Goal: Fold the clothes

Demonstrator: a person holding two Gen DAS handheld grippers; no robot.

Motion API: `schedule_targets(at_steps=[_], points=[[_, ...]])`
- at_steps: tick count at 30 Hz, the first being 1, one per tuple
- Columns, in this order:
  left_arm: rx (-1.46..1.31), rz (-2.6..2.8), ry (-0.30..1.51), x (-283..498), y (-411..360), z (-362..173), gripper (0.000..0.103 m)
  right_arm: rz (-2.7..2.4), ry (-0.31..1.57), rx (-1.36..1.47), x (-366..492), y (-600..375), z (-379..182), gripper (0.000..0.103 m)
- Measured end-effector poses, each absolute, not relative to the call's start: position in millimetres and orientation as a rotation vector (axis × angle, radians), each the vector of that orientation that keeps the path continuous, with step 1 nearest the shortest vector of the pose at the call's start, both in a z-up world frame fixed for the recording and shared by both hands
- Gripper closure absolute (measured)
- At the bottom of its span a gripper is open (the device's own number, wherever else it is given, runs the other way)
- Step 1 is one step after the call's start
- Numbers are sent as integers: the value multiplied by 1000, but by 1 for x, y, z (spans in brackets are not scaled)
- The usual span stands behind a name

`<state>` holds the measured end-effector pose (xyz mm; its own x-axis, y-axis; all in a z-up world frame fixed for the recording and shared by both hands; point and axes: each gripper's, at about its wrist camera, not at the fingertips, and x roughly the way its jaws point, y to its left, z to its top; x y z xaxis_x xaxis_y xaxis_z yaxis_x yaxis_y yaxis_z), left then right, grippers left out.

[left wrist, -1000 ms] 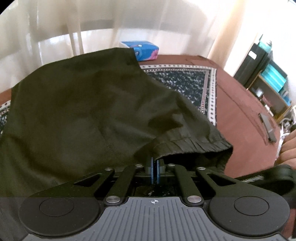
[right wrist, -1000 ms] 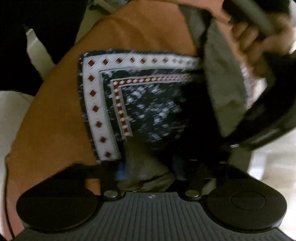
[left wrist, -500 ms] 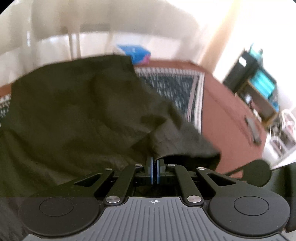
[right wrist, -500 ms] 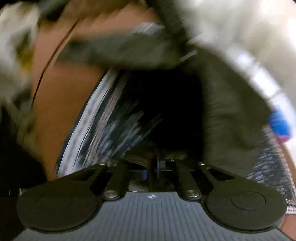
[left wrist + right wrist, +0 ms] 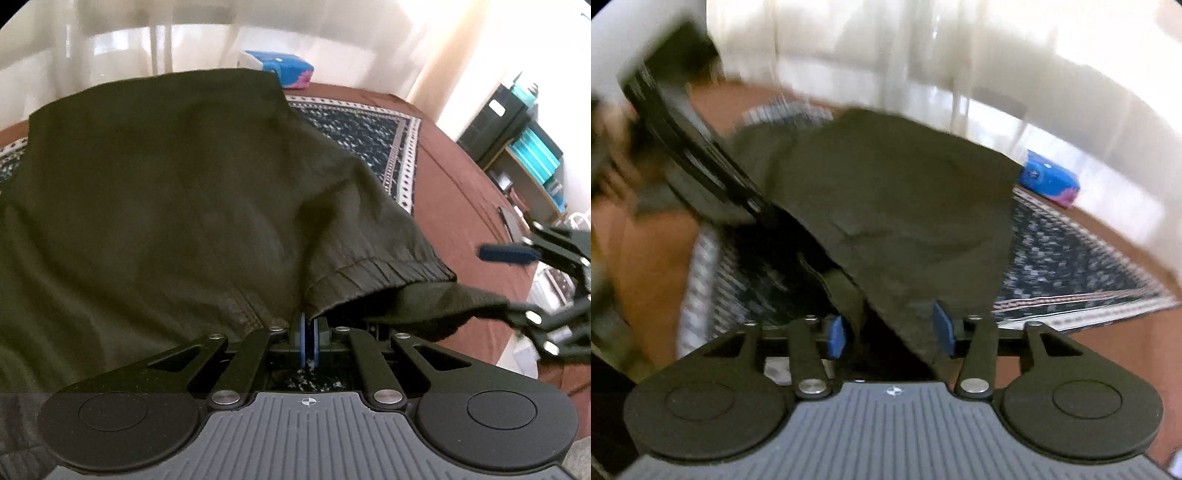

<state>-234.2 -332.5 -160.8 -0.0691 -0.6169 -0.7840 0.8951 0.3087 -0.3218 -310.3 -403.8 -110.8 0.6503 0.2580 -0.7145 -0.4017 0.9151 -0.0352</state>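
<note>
Now the left gripper (image 5: 308, 334) pinches the dark garment's (image 5: 166, 192) waistband — the right gripper (image 5: 888, 328) gapes, cloth draped between its pads.

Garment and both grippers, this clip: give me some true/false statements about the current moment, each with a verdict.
1. The left gripper is shut on the dark garment. True.
2. The right gripper is clamped shut. False: its blue pads stand apart, with cloth hanging between them.
3. A blue tissue box sits beyond the garment. True.
4. The garment lies flat, neatly folded on the rug. False: it is held up, draped and unfolded.
5. The rug is plain red. False: dark, speckled, with a white patterned border.
</note>
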Motion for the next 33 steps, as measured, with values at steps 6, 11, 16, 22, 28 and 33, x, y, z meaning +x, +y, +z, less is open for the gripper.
schedule_targets(at_steps=[6,11,16,22,28,33], points=[[335,-1261,1033,-235,-331,-157,102,299,769,-73,-324,-429,-106,40],[347,-1262,1039,-235,-334,-158,102,229,799,-271,-306,-421,-132,42],[392,-1268,1038,-238,-336,-160,100,181,810,-468,-282,-410,-157,51],[444,-1346,980,-257,-340,-144,97,121,745,-297,-281,-438,-110,100],[538,-1476,978,-296,-349,-143,97,97,775,-294,-303,-456,-99,100],[625,-1514,1059,-322,-360,-177,90,127,932,-357,-318,-463,-139,99]])
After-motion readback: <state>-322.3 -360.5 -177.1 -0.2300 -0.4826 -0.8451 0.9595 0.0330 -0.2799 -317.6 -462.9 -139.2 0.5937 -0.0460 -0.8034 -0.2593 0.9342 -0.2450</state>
